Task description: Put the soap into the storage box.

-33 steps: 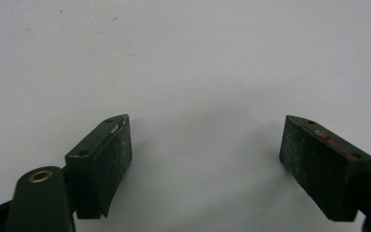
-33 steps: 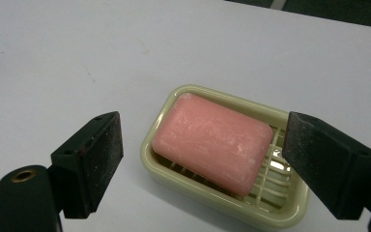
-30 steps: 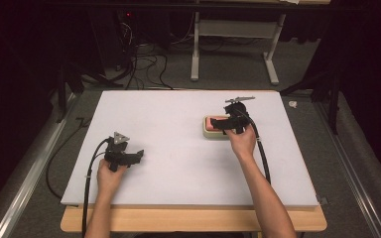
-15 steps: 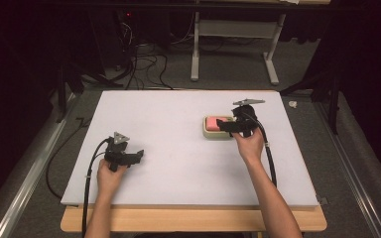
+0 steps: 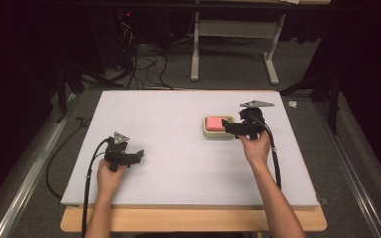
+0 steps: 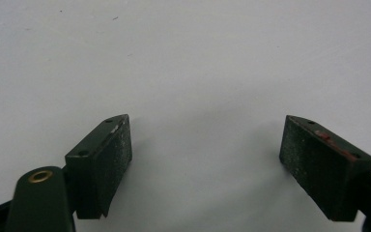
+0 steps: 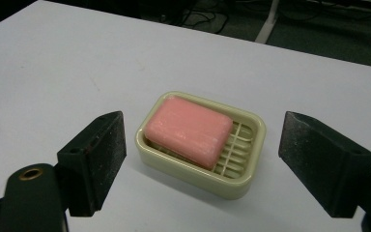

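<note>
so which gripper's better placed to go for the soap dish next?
Right. The right gripper sits beside the cream soap dish with the pink soap bar, jaws open and facing it. The left gripper, also open, rests far off near the table's front left over bare surface.

The high view looks down and forward from above the person's side, taking in the whole white bench (image 5: 178, 148). The right gripper view sits low and close, looking between its fingers (image 7: 96, 159) at the soap dish (image 7: 200, 145), which the high view shares. The left gripper view looks close down at bare bench between its fingers (image 6: 104, 162).
</note>
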Demonstrator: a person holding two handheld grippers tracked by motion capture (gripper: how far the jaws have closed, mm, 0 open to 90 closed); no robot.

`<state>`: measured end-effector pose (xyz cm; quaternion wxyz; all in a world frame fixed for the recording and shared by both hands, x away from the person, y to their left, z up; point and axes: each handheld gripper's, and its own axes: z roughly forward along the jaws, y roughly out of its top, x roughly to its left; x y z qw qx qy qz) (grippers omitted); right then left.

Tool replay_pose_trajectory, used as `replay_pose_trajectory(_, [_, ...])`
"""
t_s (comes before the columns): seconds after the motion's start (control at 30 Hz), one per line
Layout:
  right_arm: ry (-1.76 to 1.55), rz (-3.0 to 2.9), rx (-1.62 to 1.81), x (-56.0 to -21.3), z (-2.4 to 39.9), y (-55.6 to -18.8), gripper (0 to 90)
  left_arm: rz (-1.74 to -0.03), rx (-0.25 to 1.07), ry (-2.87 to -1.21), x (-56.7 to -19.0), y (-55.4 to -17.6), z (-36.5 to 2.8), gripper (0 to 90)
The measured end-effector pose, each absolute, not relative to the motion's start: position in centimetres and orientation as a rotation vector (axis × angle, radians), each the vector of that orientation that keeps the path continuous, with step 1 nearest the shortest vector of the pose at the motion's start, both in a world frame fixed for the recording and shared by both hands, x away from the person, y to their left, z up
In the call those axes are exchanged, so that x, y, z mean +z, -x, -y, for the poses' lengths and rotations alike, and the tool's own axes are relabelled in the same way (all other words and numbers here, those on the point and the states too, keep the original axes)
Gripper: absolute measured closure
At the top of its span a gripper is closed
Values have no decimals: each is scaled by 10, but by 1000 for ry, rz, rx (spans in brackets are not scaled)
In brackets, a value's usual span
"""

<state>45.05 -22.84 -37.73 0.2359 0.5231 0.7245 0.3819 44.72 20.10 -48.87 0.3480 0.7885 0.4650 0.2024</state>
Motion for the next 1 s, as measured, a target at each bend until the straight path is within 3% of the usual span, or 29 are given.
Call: replay_pose_trajectory(1.0, [-1440,-1929,1092,-383,255,-413,203,-1206,525,-2045,-489,-447,-201,193])
